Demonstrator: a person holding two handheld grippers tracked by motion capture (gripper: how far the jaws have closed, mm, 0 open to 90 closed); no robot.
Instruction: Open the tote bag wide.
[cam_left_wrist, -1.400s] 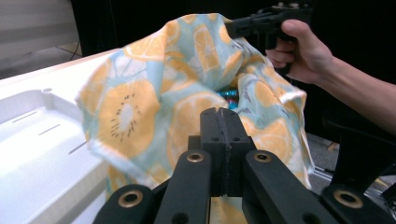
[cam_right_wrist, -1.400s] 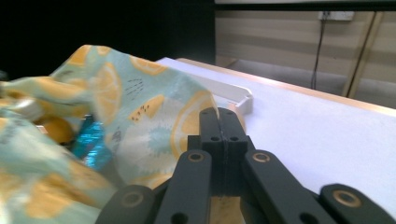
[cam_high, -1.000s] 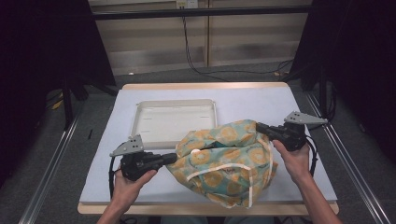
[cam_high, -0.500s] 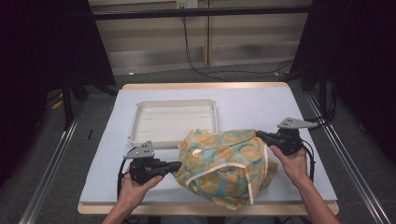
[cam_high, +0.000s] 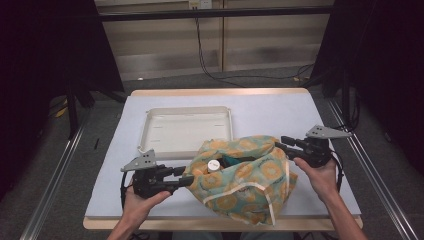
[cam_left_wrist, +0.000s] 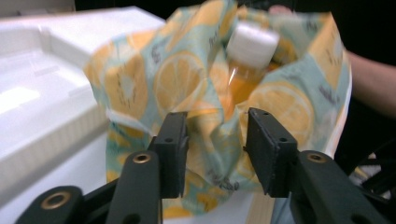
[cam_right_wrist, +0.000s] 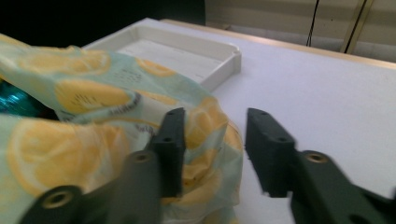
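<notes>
Lemon-print cloth bag (cam_high: 245, 182) — soft, crumpled — slumps on white tabletop (cam_high: 280, 112); left gripper (cam_high: 189, 178) and right gripper (cam_high: 281, 144) jaws just opened, gripping nothing.

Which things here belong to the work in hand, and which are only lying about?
In the work:
- lemon-print bag
- white-capped bottle inside it
- left gripper, right gripper, both open at the bag's edges

Lying about:
- white tray

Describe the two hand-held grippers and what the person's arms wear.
Both the left gripper and the right gripper are black, each with two flat rectangular jaws with small screw holes, brass-coloured pivot pins, a grey three-cornered plate on top and a black cable trailing behind. The forearms show no sleeves.
</notes>
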